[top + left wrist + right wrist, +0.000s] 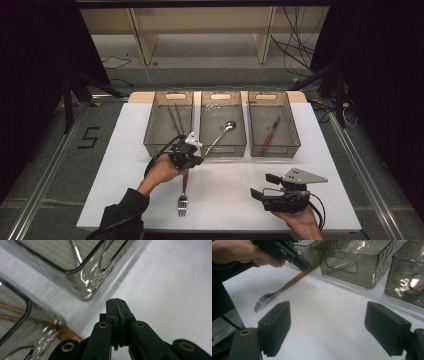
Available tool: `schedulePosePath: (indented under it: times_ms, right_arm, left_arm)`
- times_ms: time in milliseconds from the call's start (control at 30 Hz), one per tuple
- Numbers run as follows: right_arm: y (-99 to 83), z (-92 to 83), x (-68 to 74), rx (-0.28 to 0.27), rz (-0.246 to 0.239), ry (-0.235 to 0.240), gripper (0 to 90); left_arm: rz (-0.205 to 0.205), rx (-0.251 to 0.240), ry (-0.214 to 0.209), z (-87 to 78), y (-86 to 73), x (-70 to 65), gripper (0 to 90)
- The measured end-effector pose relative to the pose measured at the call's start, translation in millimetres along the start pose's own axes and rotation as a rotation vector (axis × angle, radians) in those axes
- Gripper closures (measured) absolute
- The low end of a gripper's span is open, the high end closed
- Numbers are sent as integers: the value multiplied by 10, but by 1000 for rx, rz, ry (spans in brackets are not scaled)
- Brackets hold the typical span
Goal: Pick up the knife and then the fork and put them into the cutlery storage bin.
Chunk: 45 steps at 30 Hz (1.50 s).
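Sorting is nearing its end: chopsticks point(175, 119), spoon point(221, 134) and a red-handled utensil point(270, 135) are lying in the three far bins, while the left gripper point(188, 161), fingers together on the handle, is gripping the fork point(183, 196) lying on the near bench point(230, 195); right gripper point(262, 186) is idling, fingers apart.

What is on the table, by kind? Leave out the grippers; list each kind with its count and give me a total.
Clear bins: 3
Chopsticks: 2
Spoon: 1
Fork: 1
Red-handled utensil: 1
Total: 8
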State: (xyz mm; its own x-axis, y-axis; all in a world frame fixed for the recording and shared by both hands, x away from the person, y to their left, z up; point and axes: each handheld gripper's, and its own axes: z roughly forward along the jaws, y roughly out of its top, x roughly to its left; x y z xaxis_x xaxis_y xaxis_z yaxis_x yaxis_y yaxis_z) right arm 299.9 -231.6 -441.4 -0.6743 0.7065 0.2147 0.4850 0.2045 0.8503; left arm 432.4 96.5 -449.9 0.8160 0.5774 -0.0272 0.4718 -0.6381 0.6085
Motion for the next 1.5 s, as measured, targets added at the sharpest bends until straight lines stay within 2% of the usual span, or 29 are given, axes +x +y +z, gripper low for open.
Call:
schedulePosePath:
  times_ms: [300,767,867,967,1233,1300,1500]
  right_arm:
    - [2,1,4,1,0,0,220]
    - [0,-1,-1,0,-1,-2,220]
    - [0,1,3,4,1,-1,220]
    - [0,2,2,3,0,-2,220]
    - [-1,8,-5,2,3,-1,220]
    - [0,8,-4,3,4,-1,220]
    - [-2,8,-13,4,8,-2,220]
  left_arm:
    - [1,46,36,113,-106,54,886]
    - [20,117,86,128,-209,104,885]
    - [24,139,98,90,-241,107,885]
    - [30,182,106,13,-306,135,884]
    - [-26,274,131,-250,-591,259,883]
    - [-49,288,138,-315,-668,281,883]
    - [-74,319,134,-499,-900,293,883]
